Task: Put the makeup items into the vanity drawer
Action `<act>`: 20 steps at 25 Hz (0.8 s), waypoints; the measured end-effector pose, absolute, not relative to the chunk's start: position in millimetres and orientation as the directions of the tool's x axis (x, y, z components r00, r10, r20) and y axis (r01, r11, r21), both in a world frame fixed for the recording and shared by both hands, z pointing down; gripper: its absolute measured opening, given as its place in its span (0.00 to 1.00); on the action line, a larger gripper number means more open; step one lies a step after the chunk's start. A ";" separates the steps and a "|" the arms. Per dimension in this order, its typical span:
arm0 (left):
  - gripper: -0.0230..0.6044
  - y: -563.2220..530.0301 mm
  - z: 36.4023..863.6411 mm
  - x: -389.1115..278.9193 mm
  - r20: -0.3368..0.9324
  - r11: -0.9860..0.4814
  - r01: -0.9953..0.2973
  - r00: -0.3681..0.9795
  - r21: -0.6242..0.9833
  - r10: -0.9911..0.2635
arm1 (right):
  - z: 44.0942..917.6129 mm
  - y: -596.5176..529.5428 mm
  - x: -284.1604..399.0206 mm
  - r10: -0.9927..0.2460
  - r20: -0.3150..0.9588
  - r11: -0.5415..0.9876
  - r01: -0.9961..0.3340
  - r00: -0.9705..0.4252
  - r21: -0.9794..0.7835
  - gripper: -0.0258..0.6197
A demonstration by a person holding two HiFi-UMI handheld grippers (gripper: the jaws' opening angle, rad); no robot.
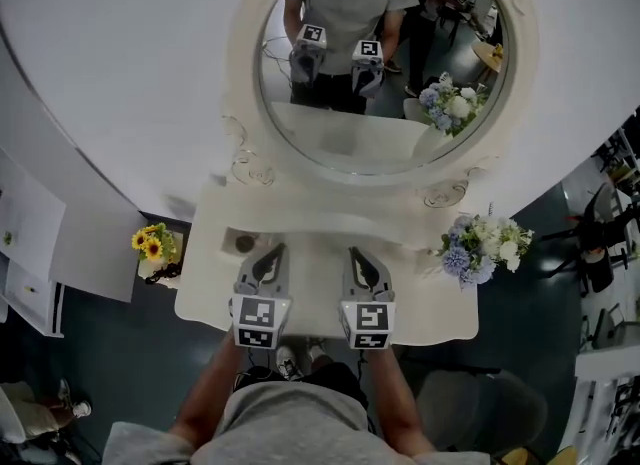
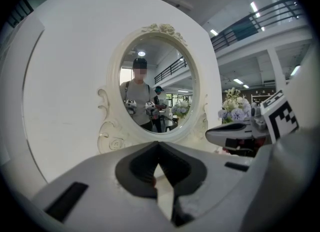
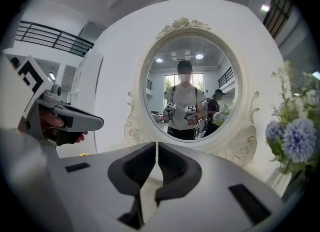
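Standing tight against the front edge of the counter (image 1: 430,305), the person holds the left gripper (image 1: 272,251) and the right gripper (image 1: 358,253) side by side over its near half. Both point away from the body toward the mirror (image 1: 385,148), close to level and only a little nose-down, with the forearms running straight out from the torso. The left jaws are clenched tip to tip with nothing seen between them. The right jaws are drawn together to a thin slit and are also empty.

No view shows the vanity drawer, because the front of the vanity lies under the grippers and the person's body. I can't tell whether it is open or closed, or whether it holds anything. The coming move turns on this: the drawer would lie below and behind the jaws, toward the person, while the jaws point the opposite way.

Few makeup items show on the counter. One small round dark thing (image 1: 243,243) sits just beyond and to the left of the left jaws, nearer that hand. It is too small to name, and no long axis can be made out.

So the scene fits either items already put away below or items not in view.

Farther right a white-and-blue bouquet (image 1: 482,249) stands near the mirror's foot, and sunflowers (image 1: 152,244) stand off the counter's left end.
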State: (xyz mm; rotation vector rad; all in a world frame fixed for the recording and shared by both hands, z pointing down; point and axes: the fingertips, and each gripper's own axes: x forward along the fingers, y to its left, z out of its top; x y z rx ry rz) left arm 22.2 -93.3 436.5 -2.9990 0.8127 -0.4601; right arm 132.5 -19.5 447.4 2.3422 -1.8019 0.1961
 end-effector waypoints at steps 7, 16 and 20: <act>0.04 -78.0 440.5 27.9 0.287 -0.886 -0.458 0.841 -0.076 -0.459 | 449.1 -2.4 133.2 -0.934 0.213 -0.282 -0.958 0.286 0.050 0.08; 0.04 -75.8 441.7 25.9 0.293 -0.885 -0.459 0.838 -0.077 -0.460 | 446.3 -0.2 132.4 -0.933 0.213 -0.283 -0.957 0.290 0.063 0.08; 0.04 -76.2 443.6 26.3 0.297 -0.884 -0.461 0.836 -0.077 -0.462 | 445.9 -1.8 132.4 -0.935 0.210 -0.278 -0.959 0.285 0.061 0.08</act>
